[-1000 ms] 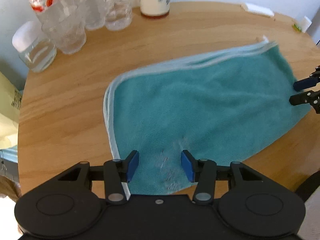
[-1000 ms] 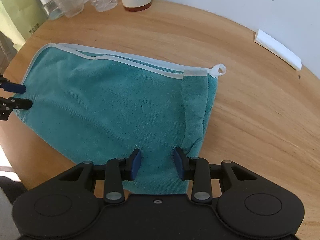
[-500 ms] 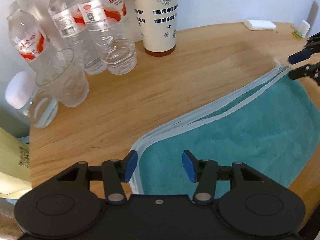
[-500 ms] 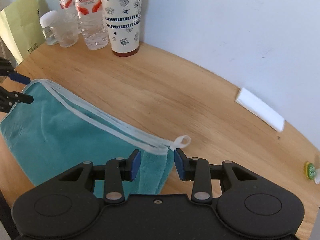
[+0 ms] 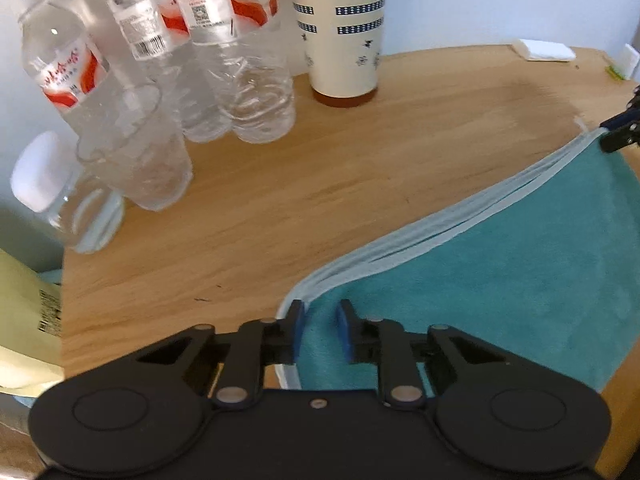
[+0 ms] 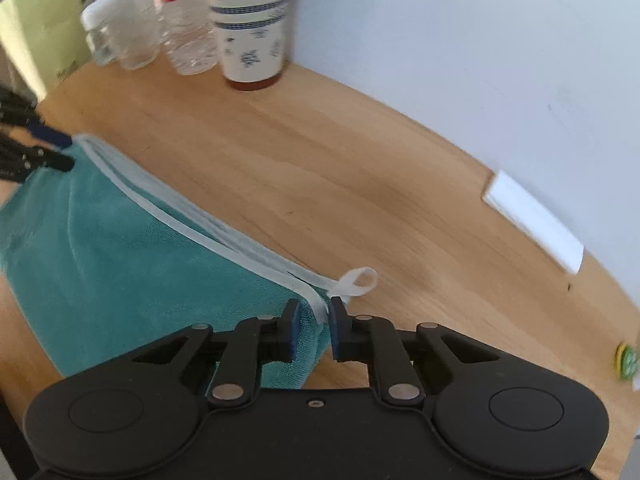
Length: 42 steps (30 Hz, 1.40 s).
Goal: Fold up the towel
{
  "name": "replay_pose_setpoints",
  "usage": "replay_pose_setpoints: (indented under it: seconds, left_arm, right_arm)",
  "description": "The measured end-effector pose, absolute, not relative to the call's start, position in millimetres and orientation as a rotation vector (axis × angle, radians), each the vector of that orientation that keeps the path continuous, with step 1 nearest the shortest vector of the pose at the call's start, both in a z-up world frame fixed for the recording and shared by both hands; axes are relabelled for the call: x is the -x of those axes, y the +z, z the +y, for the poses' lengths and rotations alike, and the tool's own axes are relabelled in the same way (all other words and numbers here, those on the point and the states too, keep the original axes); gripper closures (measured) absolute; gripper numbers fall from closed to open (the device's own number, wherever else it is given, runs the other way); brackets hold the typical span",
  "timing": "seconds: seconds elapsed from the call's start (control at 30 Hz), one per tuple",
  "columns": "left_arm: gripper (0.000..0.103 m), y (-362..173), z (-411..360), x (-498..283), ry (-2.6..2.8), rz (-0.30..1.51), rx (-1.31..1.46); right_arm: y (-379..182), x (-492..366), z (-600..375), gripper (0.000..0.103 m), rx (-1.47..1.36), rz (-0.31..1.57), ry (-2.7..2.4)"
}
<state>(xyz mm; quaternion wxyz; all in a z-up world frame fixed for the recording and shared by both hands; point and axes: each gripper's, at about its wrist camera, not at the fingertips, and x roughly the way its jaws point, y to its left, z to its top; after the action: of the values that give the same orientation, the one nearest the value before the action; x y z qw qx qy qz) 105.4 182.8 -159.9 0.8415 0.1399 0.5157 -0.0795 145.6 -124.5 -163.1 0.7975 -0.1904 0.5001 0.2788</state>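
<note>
A teal towel [image 5: 500, 288] with a pale hem lies folded in half on the round wooden table [image 5: 360, 160], its two hemmed edges stacked along the far side. My left gripper [image 5: 321, 330] is at the towel's far left corner, jaws closing, with the teal cloth filling the gap and the hem against the left pad. My right gripper [image 6: 314, 328] is at the far right corner of the towel [image 6: 120, 248], jaws closing on the hem just beside the white hanging loop [image 6: 358, 282]. Each view shows the other gripper's tips at the opposite corner: right gripper [image 5: 612, 136], left gripper [image 6: 66, 152].
Several clear water bottles [image 5: 240, 60], a drinking glass [image 5: 140, 160], a white-capped jar [image 5: 60, 196] and a tall patterned cup [image 5: 340, 32] stand at the table's back left. A white pad [image 6: 536, 220] lies by the wall on the right. A yellow-green bag [image 5: 24, 320] sits off the left edge.
Both grippers went from the towel's near folded edge to its far hemmed corners. Their jaws, wide half a second ago, have narrowed onto the cloth.
</note>
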Motion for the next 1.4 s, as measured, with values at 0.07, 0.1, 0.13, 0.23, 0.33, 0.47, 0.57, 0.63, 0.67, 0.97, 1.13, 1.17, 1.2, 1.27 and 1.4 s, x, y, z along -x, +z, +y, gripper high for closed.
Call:
replay_pose_setpoints:
  seconds: [0.07, 0.1, 0.13, 0.23, 0.33, 0.47, 0.57, 0.63, 0.67, 0.97, 1.13, 1.17, 1.2, 1.27, 1.4]
  left_arm:
    - [0.087, -161, 183, -107, -0.134, 1.088, -0.285]
    - [0.087, -161, 184, -107, -0.127, 1.087, -0.285]
    - [0.087, -161, 182, -107, -0.123, 1.081, -0.301]
    - [0.086, -162, 182, -106, -0.112, 1.08, -0.304]
    - [0.086, -161, 185, -107, -0.097, 1.086, -0.276]
    - [0.086, -144, 193, -108, -0.072, 1.075, -0.207]
    - [0.085, -129, 191, -106, -0.095, 1.051, -0.169]
    - [0.084, -119, 187, -102, -0.125, 1.032, -0.149]
    - [0.083, -116, 183, -99, -0.148, 1.025, -0.144]
    - [0.082, -156, 150, -75, -0.251, 1.096, -0.257]
    - [0.07, -168, 168, -72, -0.238, 1.11, -0.259]
    - [0.063, -169, 169, -72, -0.234, 1.109, -0.259]
    - [0.061, -169, 170, -73, -0.227, 1.107, -0.253]
    - [0.061, -169, 176, -76, -0.207, 1.123, -0.216]
    - [0.06, -162, 185, -79, -0.139, 1.148, -0.156]
  right_arm:
    - [-163, -150, -129, 0.088, 0.368, 1.066, 0.586]
    - [-162, -151, -129, 0.088, 0.355, 1.062, 0.579]
    - [-163, -153, -130, 0.088, 0.339, 1.06, 0.566]
    - [-171, -155, -127, 0.085, 0.352, 1.073, 0.532]
    - [-180, -150, -121, 0.075, 0.43, 1.039, 0.507]
    - [-171, -151, -126, 0.071, 0.415, 1.007, 0.48]
    - [-155, -152, -135, 0.07, 0.417, 0.988, 0.441]
    - [-145, -153, -140, 0.07, 0.409, 0.989, 0.433]
    - [-135, -152, -144, 0.07, 0.358, 0.977, 0.436]
    - [-162, -114, -119, 0.07, 0.186, 1.062, 0.574]
    - [-187, -106, -123, 0.072, 0.234, 1.083, 0.527]
    - [-187, -106, -125, 0.072, 0.231, 1.086, 0.525]
    - [-187, -106, -126, 0.072, 0.234, 1.09, 0.523]
    - [-187, -108, -130, 0.072, 0.241, 1.094, 0.527]
    - [-179, -104, -129, 0.073, 0.284, 1.084, 0.499]
